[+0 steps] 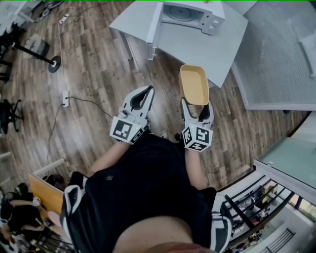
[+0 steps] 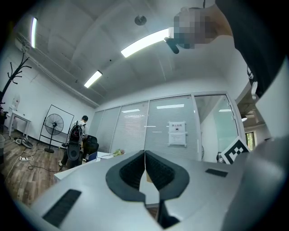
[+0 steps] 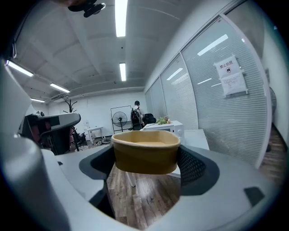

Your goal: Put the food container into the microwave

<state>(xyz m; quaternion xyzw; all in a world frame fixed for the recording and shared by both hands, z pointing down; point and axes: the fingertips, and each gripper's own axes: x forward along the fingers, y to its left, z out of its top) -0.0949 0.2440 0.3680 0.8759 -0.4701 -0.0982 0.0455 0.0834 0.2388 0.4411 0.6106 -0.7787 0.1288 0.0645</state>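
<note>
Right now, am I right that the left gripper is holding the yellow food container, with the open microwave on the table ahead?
Not quite: it is the right gripper that holds the yellow food container, as the right gripper view shows. The open microwave does stand on the table ahead.

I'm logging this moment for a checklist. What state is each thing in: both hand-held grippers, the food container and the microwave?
Food container: upright, lidless, looks empty, held in the air.
Right hand-held gripper: jaws closed on the container's sides.
Left hand-held gripper: jaws together, nothing between them.
Microwave: door swung open, standing on the table.
</note>
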